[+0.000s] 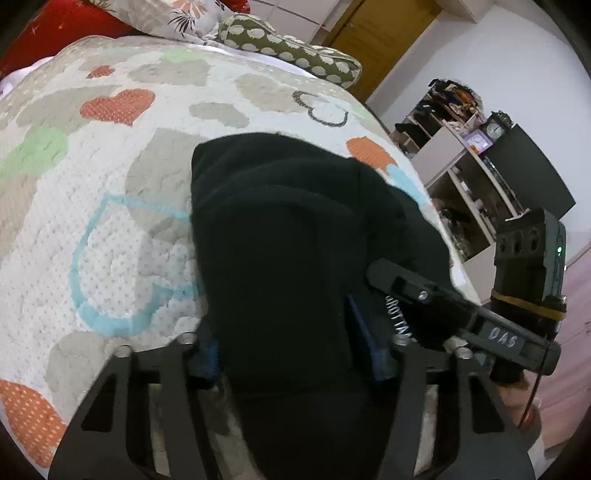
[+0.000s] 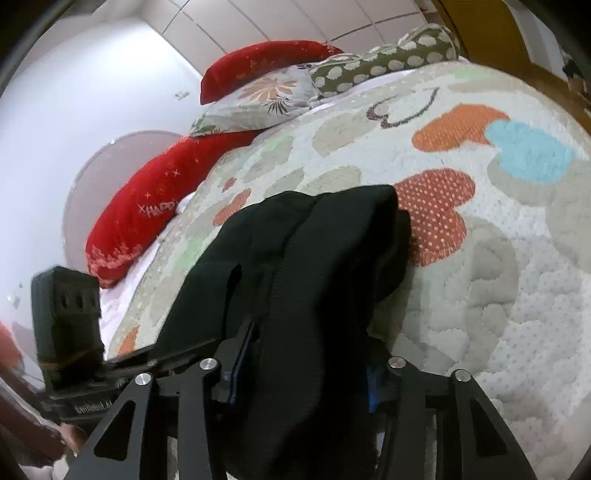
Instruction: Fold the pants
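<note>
Black pants (image 1: 280, 229) lie bunched in thick folds on a heart-patterned quilt (image 1: 110, 206), running away from me. My left gripper (image 1: 291, 350) is shut on their near end, with fabric filling the gap between its blue pads (image 1: 208, 354). In the right wrist view the same pants (image 2: 314, 251) stretch up the quilt (image 2: 498, 295), and my right gripper (image 2: 306, 373) is shut on the near fold. The two tools grip side by side. The right tool's body (image 1: 517, 332) shows in the left view, and the left tool's body (image 2: 66, 325) in the right view.
Red pillows (image 2: 147, 214), a floral pillow (image 2: 266, 96) and an olive dotted pillow (image 1: 288, 48) line the head of the bed. A cluttered shelf (image 1: 461, 155) and a wooden door (image 1: 380, 33) stand past the bed's right edge. Bare quilt surrounds the pants.
</note>
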Demonstrator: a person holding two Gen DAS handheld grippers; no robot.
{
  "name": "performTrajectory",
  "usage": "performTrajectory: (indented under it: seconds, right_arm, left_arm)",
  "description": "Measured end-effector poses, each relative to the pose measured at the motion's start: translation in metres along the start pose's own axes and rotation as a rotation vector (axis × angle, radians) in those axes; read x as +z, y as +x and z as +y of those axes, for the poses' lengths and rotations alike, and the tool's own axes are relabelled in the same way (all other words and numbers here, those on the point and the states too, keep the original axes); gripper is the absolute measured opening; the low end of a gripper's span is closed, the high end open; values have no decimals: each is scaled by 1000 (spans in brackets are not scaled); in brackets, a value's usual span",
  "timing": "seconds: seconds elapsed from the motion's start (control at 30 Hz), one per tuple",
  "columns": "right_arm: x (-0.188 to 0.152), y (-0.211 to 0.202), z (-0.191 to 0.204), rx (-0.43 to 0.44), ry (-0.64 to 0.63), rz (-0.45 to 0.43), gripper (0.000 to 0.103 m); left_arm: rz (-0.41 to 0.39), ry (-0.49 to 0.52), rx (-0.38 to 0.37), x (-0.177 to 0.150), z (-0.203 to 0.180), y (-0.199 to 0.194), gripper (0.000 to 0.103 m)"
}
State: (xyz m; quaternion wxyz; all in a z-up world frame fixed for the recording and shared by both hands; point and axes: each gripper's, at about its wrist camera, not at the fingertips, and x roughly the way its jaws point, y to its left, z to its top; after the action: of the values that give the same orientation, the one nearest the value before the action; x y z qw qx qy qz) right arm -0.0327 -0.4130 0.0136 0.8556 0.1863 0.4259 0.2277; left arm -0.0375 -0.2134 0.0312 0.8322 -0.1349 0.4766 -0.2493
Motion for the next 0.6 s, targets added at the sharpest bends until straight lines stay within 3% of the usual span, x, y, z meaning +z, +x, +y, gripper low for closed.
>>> performTrajectory:
  seconds: [0.07,0.2,0.33,0.4,0.5,0.53,0.6]
  right_arm:
    - [4,-6,14,24,-22,-11,41]
    - [15,-8,50,98,-59,-25,40]
    - [27,19,84,147,-72,-4,41]
    - [28,43,93,129,-75,28,45]
    - [18,80,95,-66,-112,131,46]
    - [15,80,95,-64,-123,136,46]
    - [15,68,95,-54,-126,117,48]
  left_arm:
    - [-7,-6,-26,5,5,-15,45]
    - [-79,36,-7,16,17,-62,45]
    - [-100,22,45,26,47,-92,45]
    - [-87,2,117,24,65,-92,49]
    - [-1,-55,308,12,100,-73,61]
    - [-3,-115,280,5,117,-73,69]
    - [-50,-163,240,-1,125,-86,71]
